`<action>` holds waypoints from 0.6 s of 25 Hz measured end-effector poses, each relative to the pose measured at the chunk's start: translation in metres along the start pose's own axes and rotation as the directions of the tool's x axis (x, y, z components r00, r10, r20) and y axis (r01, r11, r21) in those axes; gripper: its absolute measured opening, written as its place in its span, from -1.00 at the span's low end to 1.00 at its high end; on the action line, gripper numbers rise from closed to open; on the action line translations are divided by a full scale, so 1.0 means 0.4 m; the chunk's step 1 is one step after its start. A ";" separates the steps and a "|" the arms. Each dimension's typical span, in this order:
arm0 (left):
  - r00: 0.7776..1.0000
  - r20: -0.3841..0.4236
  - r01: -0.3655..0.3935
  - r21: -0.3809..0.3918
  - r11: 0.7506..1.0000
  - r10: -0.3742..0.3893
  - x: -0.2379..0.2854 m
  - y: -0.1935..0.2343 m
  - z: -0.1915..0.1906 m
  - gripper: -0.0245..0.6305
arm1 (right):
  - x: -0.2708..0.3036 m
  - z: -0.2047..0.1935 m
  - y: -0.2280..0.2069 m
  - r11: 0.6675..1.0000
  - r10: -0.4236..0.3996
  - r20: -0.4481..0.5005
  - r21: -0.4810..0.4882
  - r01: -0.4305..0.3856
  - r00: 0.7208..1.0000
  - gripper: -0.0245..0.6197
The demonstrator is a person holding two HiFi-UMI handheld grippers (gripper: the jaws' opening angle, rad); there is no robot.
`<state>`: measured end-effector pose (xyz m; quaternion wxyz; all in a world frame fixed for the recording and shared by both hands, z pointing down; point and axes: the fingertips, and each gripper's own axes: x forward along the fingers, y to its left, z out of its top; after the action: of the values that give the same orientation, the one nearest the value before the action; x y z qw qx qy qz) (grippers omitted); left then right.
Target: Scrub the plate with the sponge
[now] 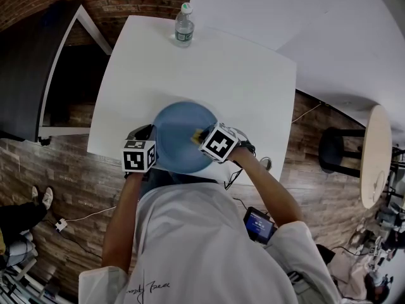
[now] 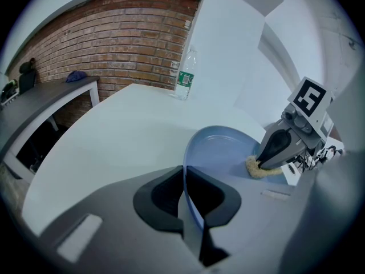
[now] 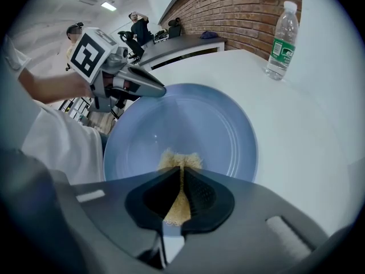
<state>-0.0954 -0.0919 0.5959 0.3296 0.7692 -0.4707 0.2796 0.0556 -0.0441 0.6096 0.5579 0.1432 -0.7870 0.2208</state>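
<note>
Your left tool (image 2: 185,192) clamps the plate (image 3: 194,124) rim, likely steadying it at the tabletop (image 1: 209,75) near edge, while your right tool (image 3: 181,197) pinches the sponge (image 3: 179,160) against its face for scrubbing.

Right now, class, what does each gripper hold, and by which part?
The left gripper clamps the blue plate by its near rim. The right gripper pinches the sponge by its rear part, front end on the plate.

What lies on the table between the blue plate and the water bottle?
Nothing: only bare white table lies between the plate and the bottle, as the head view shows.
</note>
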 end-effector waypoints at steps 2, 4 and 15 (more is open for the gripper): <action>1.000 0.000 0.003 -0.002 1.000 -0.003 0.002 0.000 0.001 -0.83 | -0.004 0.012 -0.016 1.000 -0.030 0.016 0.010 0.029 0.999 -0.85; 1.000 -0.001 0.005 -0.001 1.000 -0.005 0.003 0.000 0.002 -0.83 | -0.006 0.023 -0.033 0.998 -0.057 0.029 0.021 0.057 0.998 -0.85; 1.000 0.000 0.007 -0.007 1.000 -0.007 0.003 0.002 0.005 -0.83 | -0.003 0.062 -0.073 0.994 -0.111 0.068 0.027 0.109 0.992 -0.84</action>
<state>-0.0953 -0.0943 0.5958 0.3332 0.7698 -0.4688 0.2768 0.0497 -0.0819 0.6073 0.5400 0.2005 -0.7941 0.1940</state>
